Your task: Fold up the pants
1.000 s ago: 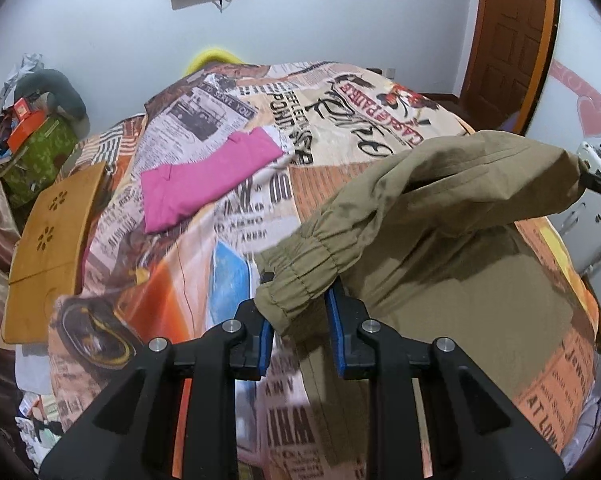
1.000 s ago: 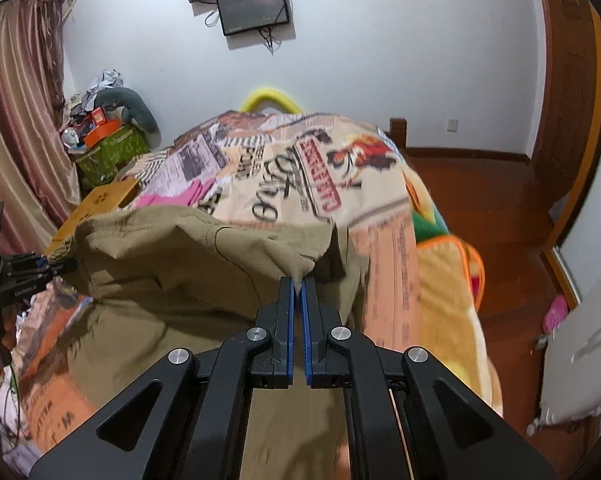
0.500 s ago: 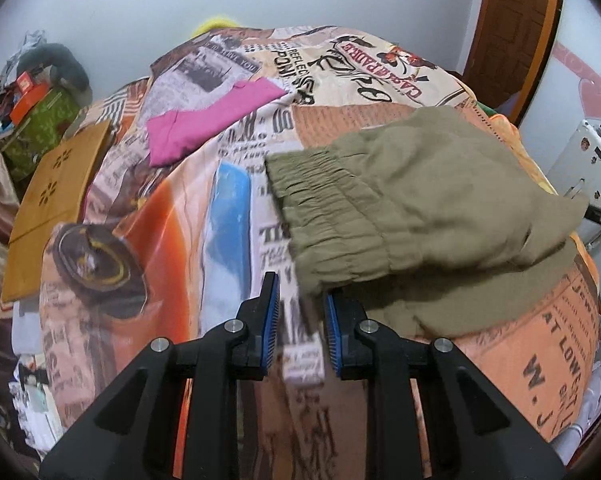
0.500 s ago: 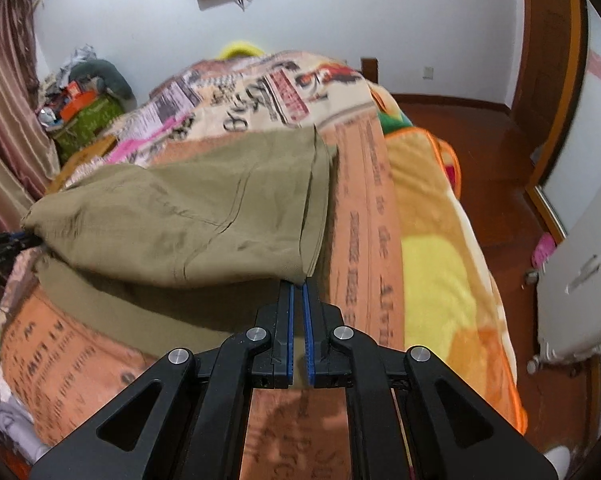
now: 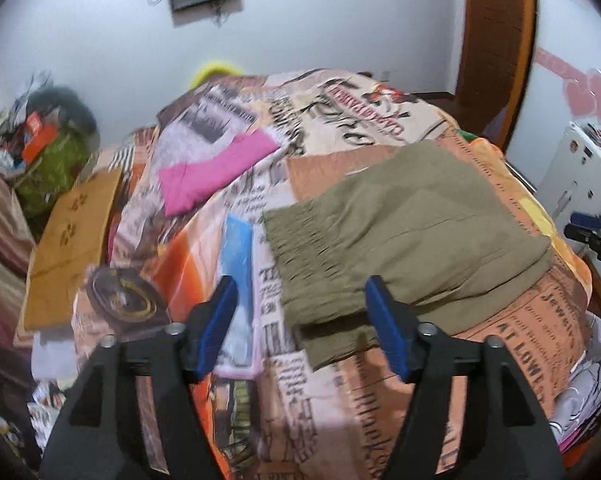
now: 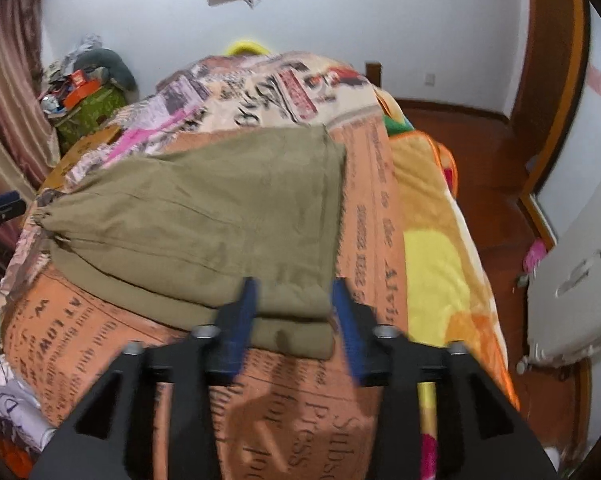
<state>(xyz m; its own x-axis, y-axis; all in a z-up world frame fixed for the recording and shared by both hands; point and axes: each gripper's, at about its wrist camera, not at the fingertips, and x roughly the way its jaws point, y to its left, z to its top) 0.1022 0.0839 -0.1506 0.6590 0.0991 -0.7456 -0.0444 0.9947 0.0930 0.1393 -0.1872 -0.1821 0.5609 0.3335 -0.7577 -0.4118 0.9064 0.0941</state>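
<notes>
Newsprint-patterned bedspread (image 5: 340,400): olive pants (image 5: 400,232) lying folded just beyond both fingertip pairs. Left gripper (image 5: 302,312) and right gripper (image 6: 294,308), jaws just opened, gripping nothing.

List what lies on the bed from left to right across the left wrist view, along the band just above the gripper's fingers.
Wooden board → pink garment → blue patch on the printed blanket → olive pants, folded over, → the right gripper at the frame's right edge.
</notes>
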